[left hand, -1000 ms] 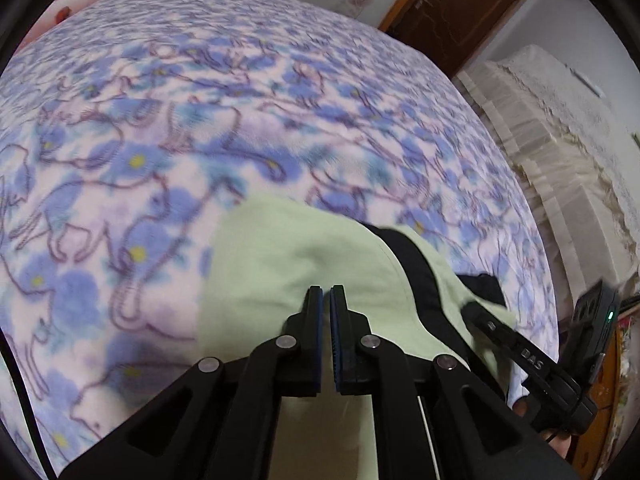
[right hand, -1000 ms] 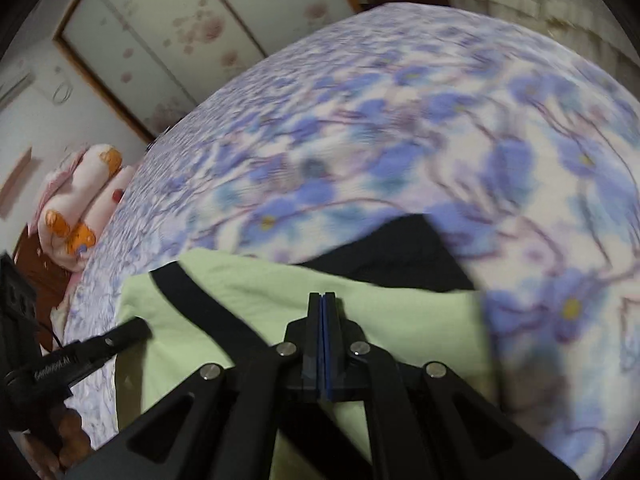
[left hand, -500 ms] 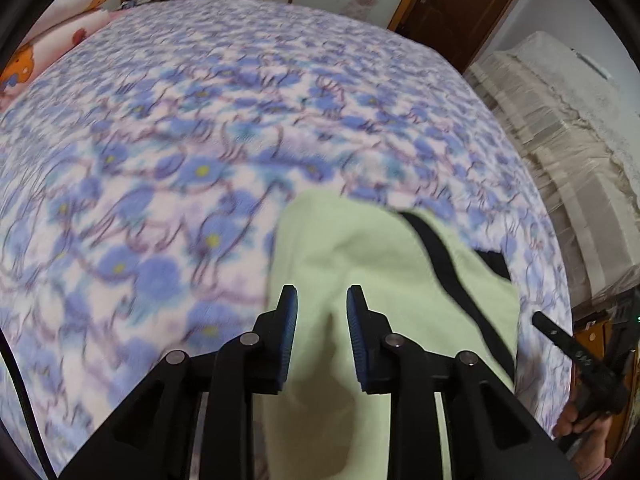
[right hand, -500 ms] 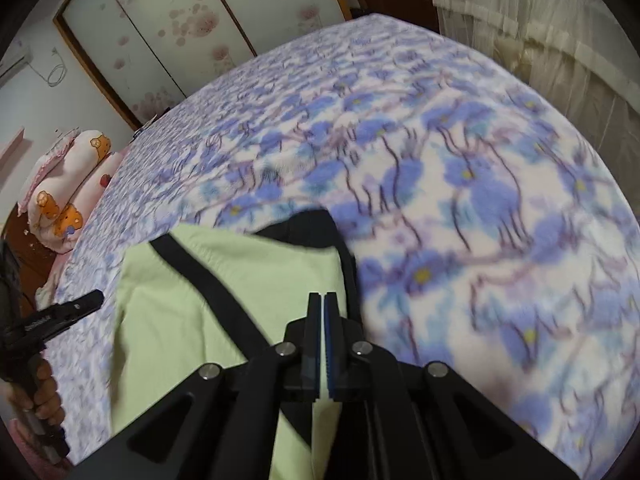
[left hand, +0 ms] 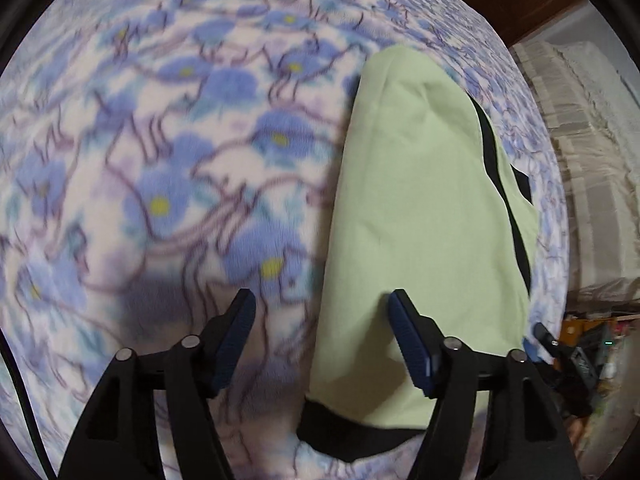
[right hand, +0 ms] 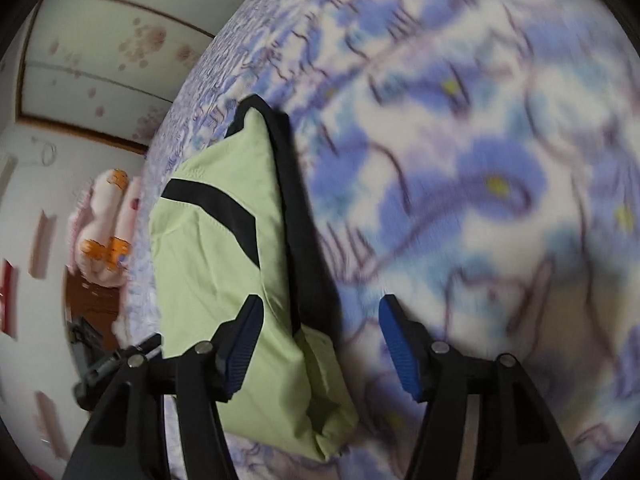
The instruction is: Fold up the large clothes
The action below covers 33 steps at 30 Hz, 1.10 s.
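Bed (left hand: 168, 128) covered edge to edge by a fleece blanket (right hand: 460, 128) — white ground, blue flowers with yellow centres, thin purple stems. Print is motion-blurred in both views.

Lying directly on the blanket: one folded garment (left hand: 424, 216), pale green with black stripes and black trim, resting flat as a long narrow bundle. Black fabric shows along one long edge and at the near end. Garment sits close to the bed's side edge.

Far end of bed — pink plush items (right hand: 106, 224) with orange markings; detail unclear.

One green garment (left hand: 420, 208), one floral blanket (left hand: 180, 160), two grippers (left hand: 322, 312)
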### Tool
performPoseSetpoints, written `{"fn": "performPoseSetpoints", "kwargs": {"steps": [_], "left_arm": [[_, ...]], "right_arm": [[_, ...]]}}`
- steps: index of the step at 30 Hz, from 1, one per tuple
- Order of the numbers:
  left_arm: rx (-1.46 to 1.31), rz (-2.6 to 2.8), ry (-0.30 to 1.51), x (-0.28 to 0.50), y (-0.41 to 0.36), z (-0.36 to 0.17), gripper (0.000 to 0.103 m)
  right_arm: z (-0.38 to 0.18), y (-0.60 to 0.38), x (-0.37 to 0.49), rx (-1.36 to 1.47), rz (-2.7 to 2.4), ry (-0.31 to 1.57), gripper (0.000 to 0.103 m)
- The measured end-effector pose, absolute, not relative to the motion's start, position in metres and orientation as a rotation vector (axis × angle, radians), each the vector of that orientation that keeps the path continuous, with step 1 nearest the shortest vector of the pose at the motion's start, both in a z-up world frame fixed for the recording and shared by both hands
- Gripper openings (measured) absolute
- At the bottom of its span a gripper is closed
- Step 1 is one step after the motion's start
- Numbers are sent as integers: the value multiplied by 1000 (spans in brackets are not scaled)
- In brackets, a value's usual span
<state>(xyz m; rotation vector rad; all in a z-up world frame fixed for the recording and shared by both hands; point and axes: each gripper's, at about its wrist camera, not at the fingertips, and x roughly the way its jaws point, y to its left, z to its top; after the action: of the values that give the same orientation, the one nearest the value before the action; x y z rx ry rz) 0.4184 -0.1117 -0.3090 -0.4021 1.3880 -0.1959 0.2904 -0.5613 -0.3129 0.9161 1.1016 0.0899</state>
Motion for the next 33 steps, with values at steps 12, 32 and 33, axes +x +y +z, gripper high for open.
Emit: {"fn": "performPoseSetpoints", "kwargs": {"steps": [12, 32, 33], "left_arm": [[-706, -385, 1506, 394, -100, -355, 85], [-498, -352, 1581, 418, -187, -370, 91], [-485, -331, 1583, 419, -192, -368, 89]], "right_arm": [[-346, -537, 306, 1099, 306, 1206, 92], [-349, -492, 335, 963, 329, 1355, 72], [-347, -493, 332, 950, 313, 1353, 67]]}}
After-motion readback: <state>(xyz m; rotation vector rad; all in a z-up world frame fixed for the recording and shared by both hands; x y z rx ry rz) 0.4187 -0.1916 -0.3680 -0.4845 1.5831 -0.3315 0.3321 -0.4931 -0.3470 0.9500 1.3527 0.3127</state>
